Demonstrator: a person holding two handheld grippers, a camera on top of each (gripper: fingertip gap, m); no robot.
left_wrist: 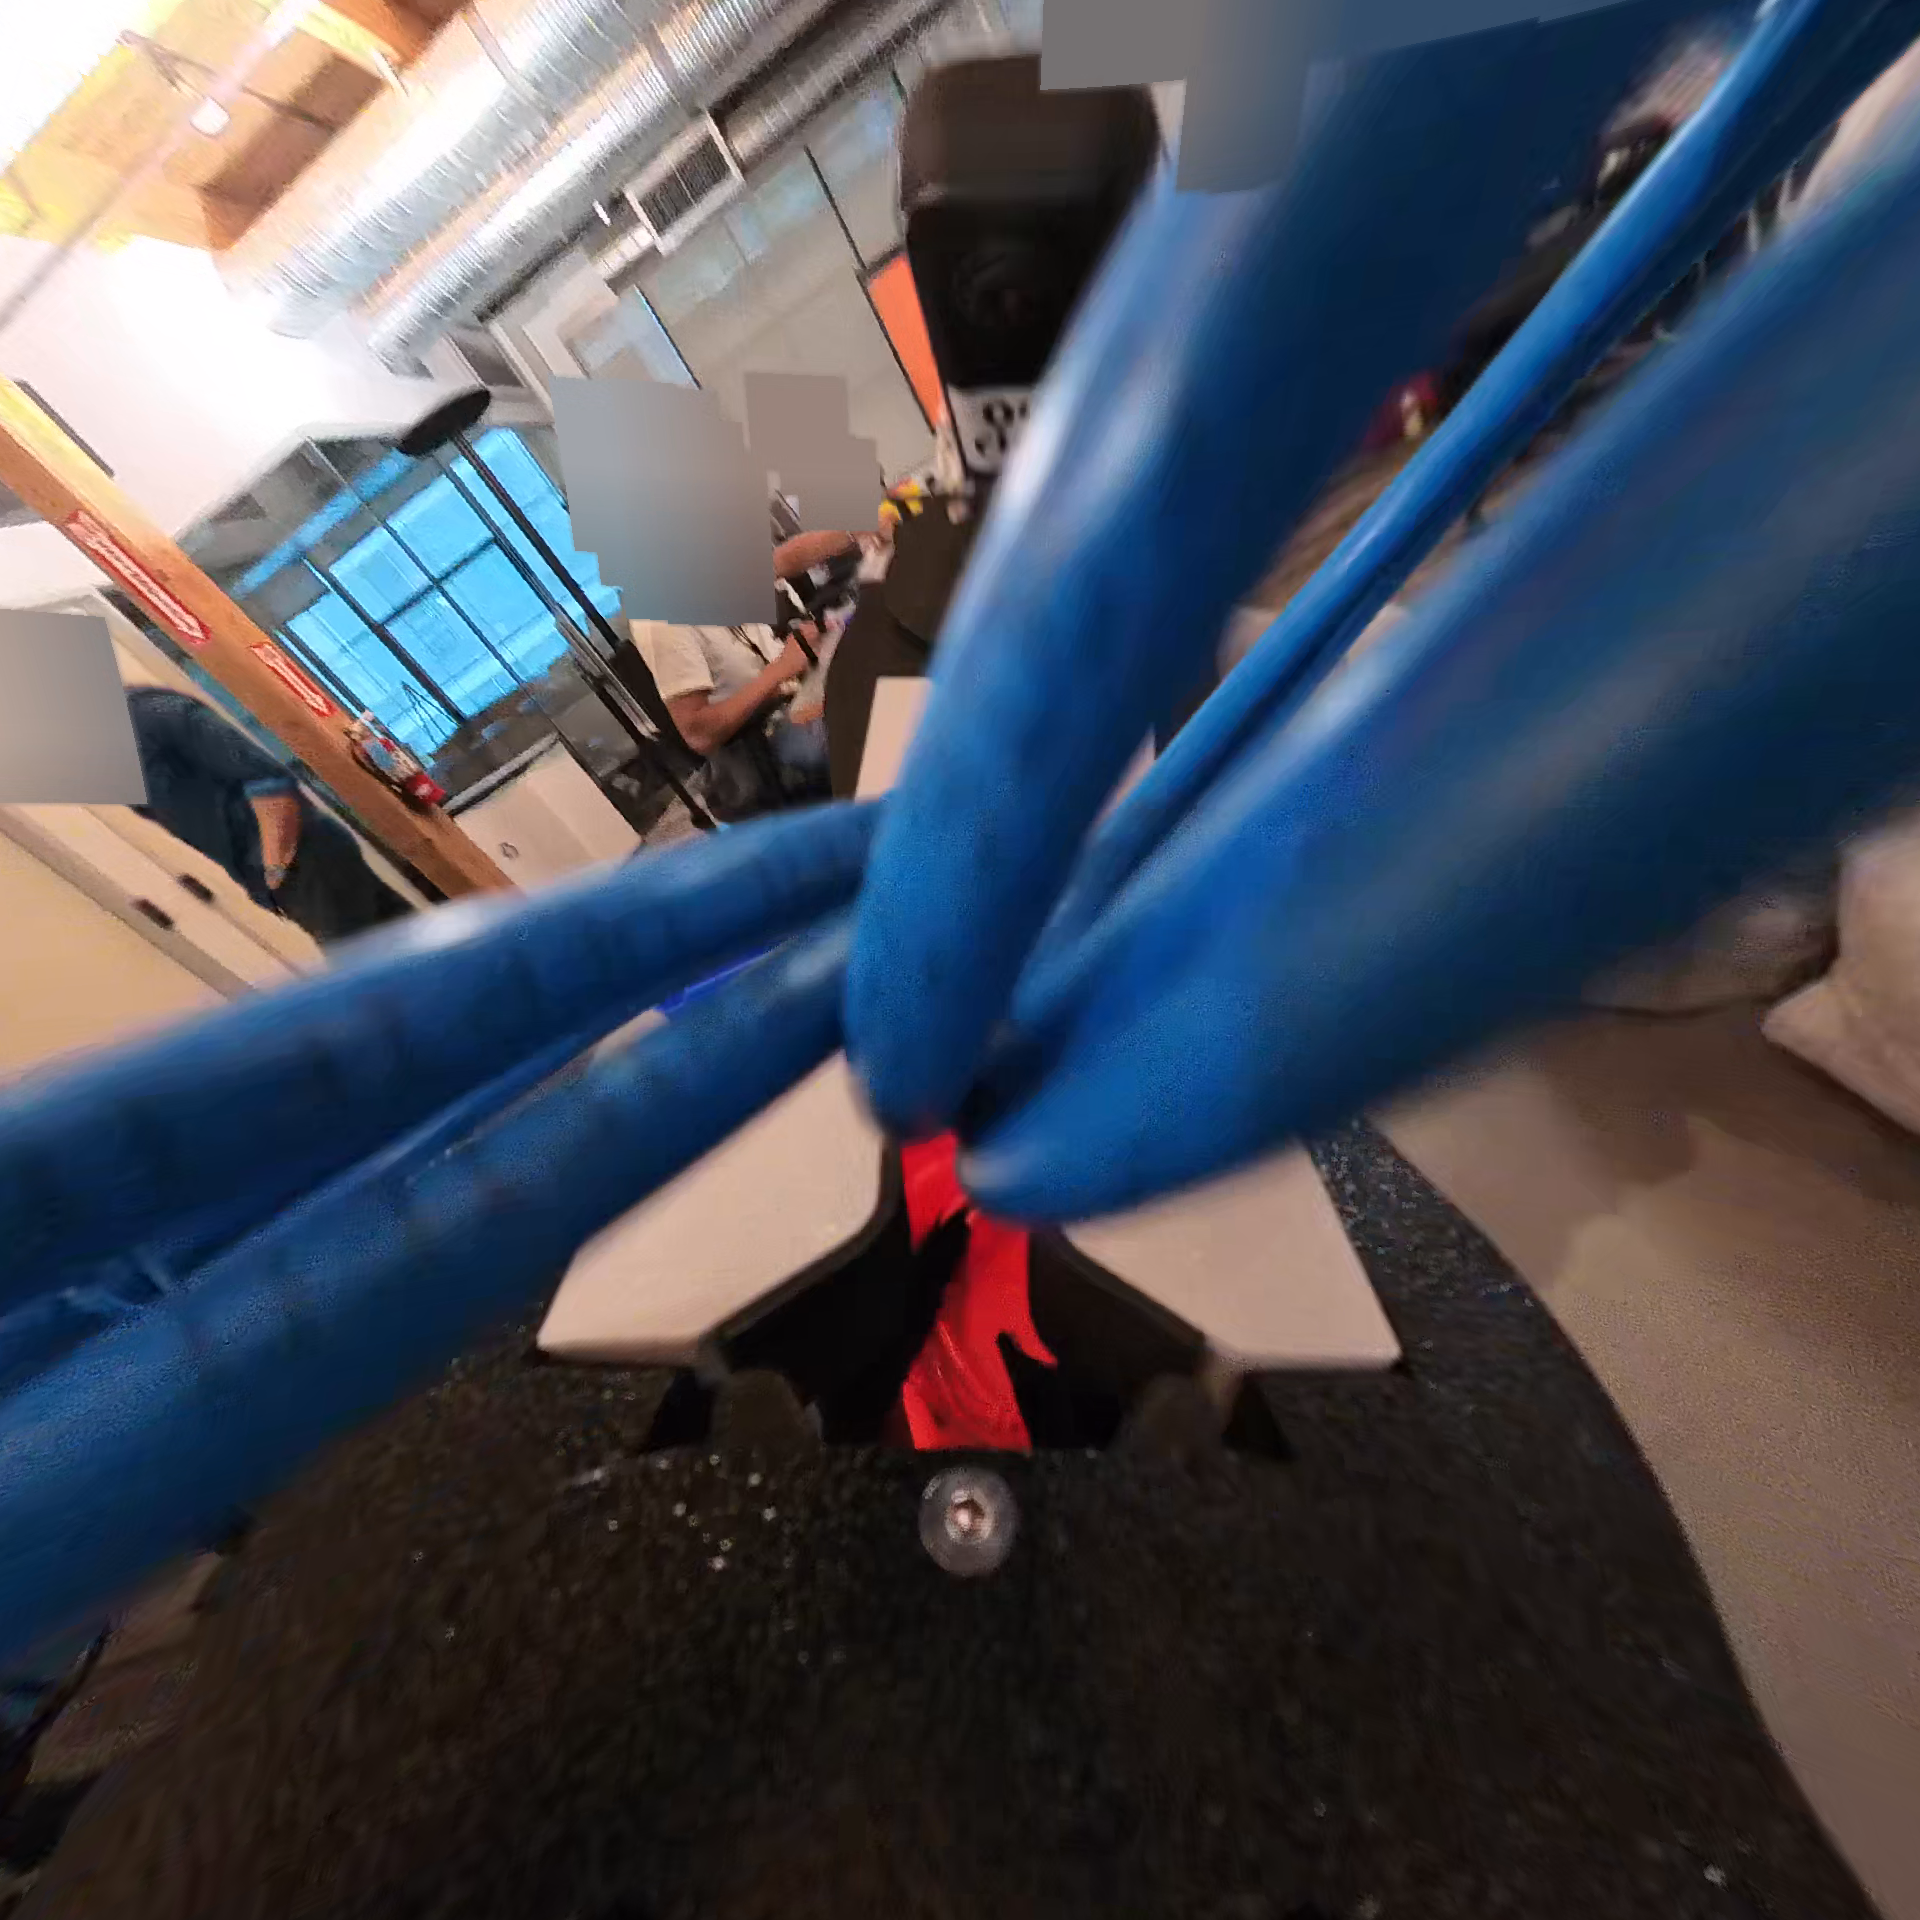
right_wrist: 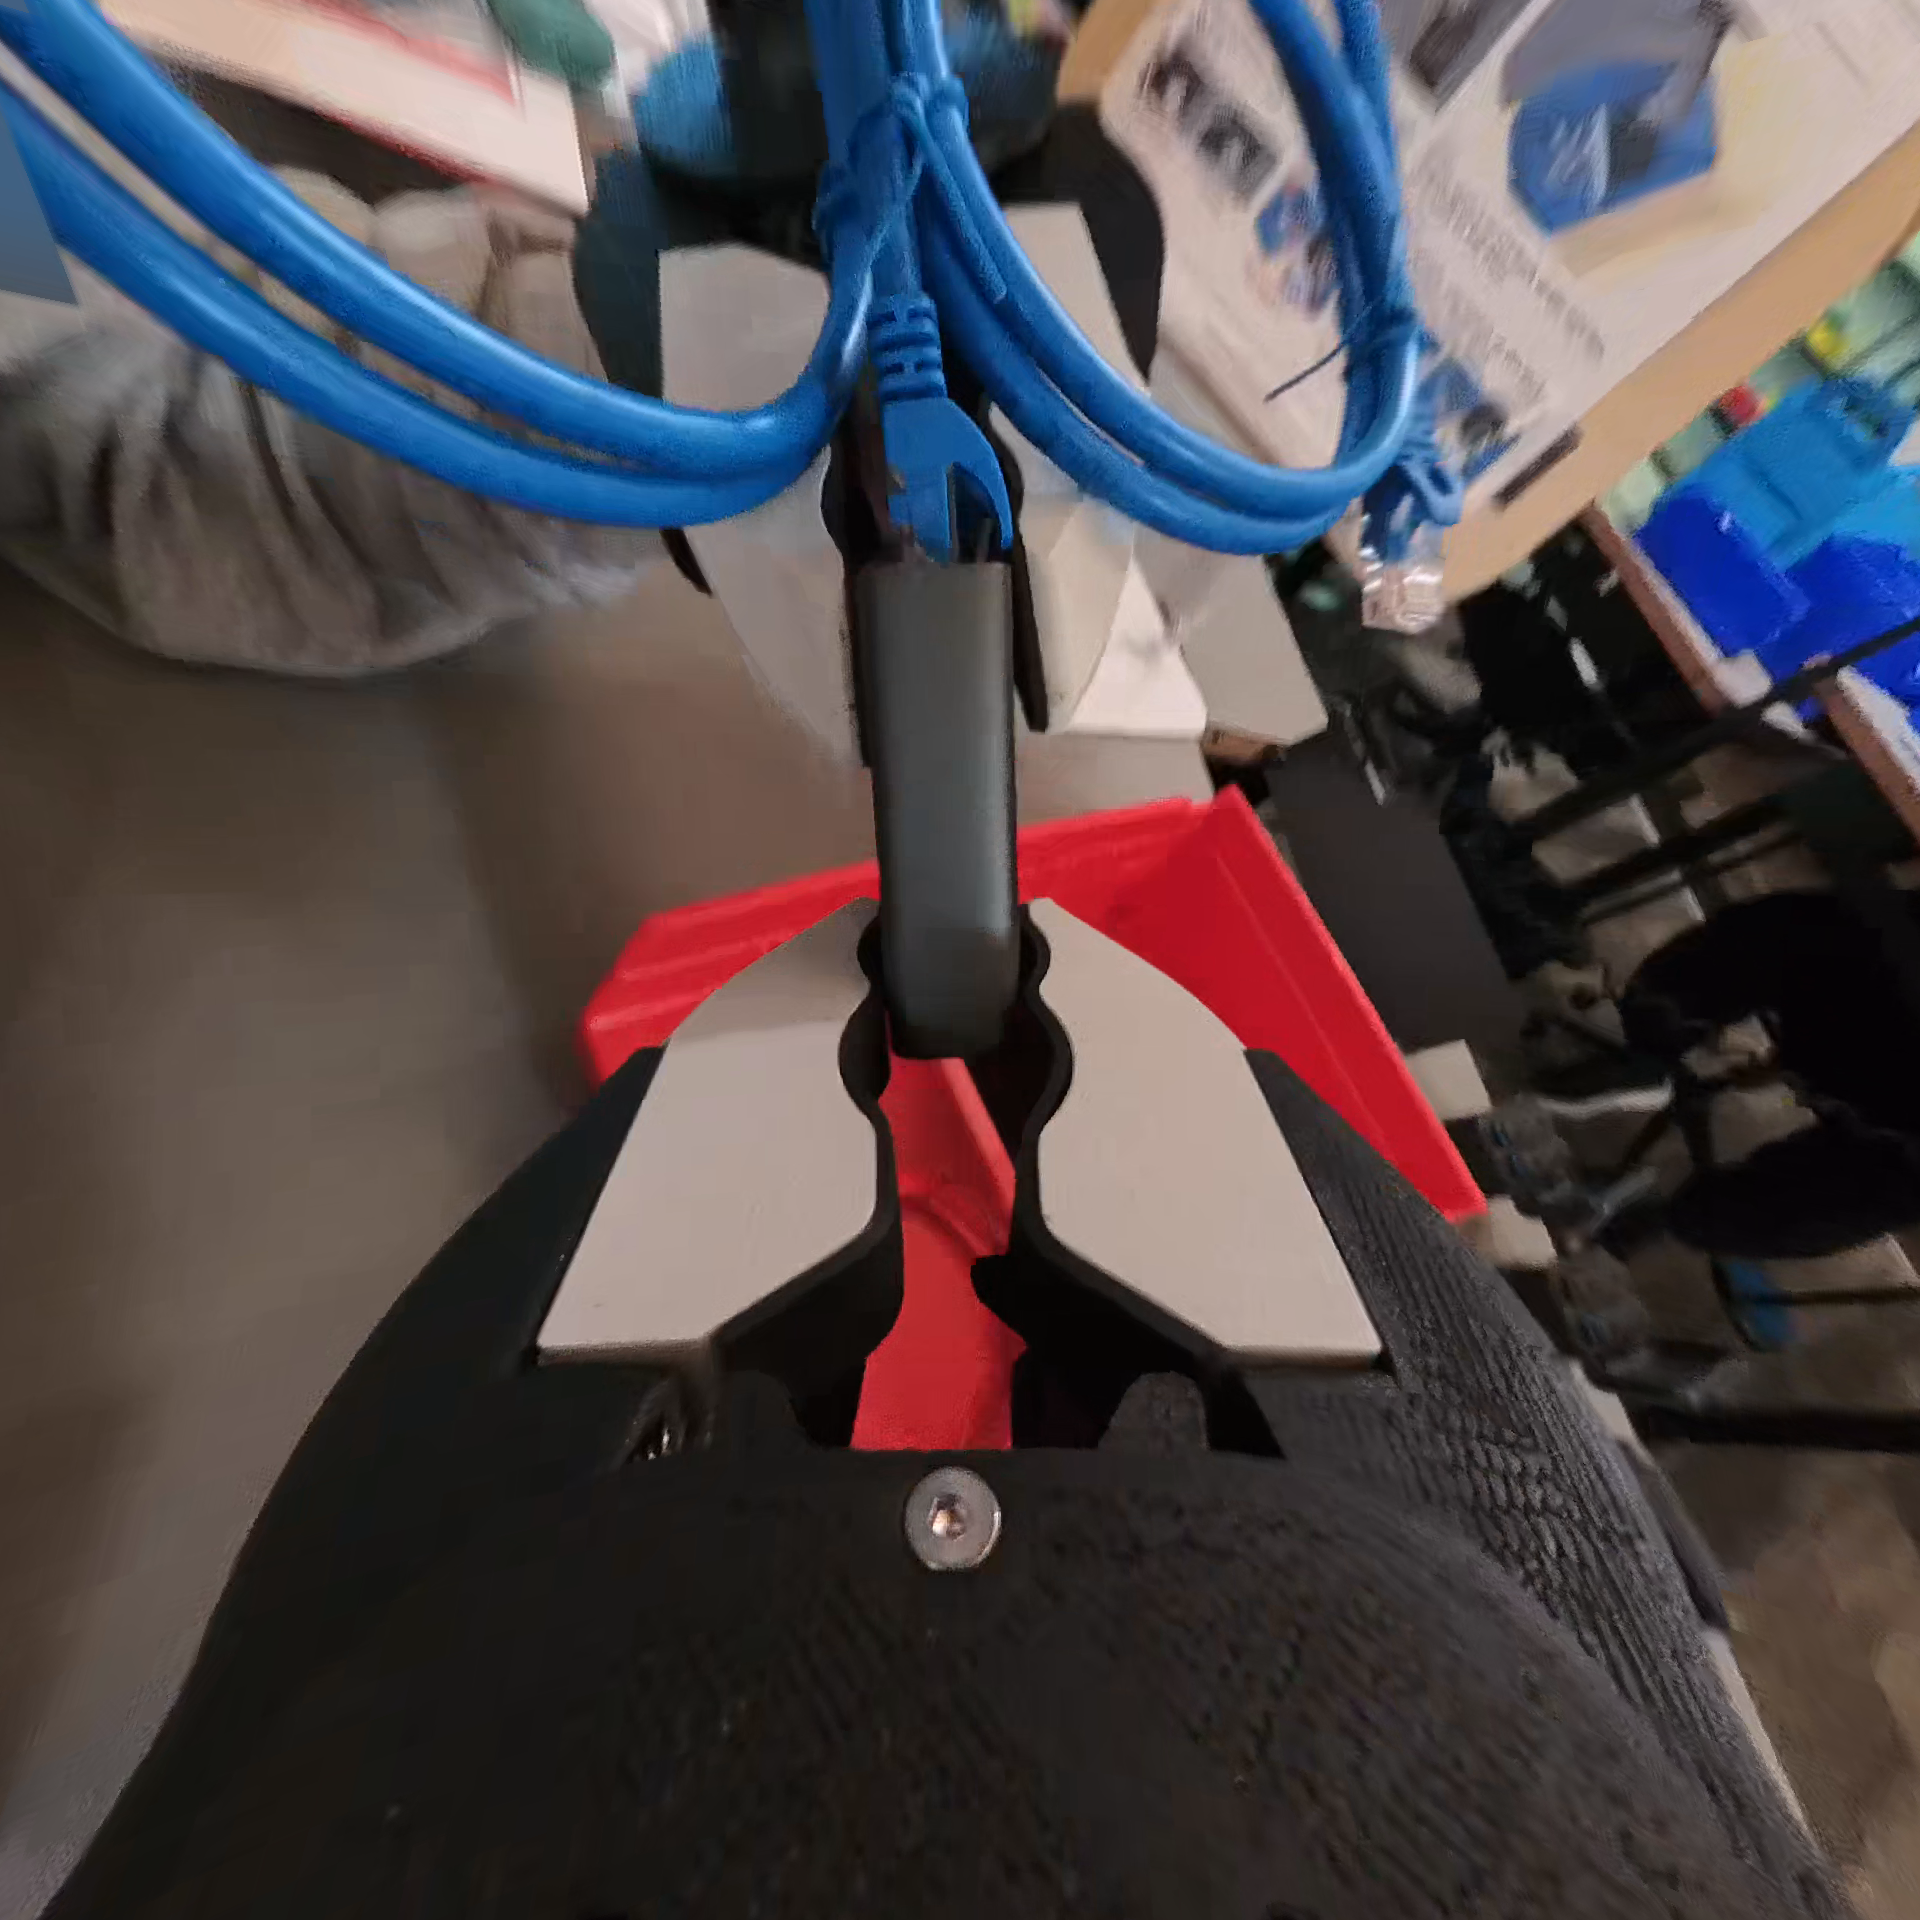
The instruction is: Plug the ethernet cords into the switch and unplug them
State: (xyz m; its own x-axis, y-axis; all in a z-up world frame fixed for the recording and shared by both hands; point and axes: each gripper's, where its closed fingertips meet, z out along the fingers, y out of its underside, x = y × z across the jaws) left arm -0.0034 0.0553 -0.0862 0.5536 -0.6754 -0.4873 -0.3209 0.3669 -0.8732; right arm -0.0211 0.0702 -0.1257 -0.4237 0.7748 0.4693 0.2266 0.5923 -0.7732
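Blurred loops of blue cable cover the left tool's tips, so I cannot tell its grip. The right tool is clenched on a dark grey adapter, into which the cable's blue plug enters. Below lies a red bin on the grey surface. Farther off, the other tool's camera shows, partly hidden.

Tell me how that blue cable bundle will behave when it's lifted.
The blue cable bundle likely stays floppy: its loops sag in curves. The ties probably keep the coils together. The loose clear plug may swing.
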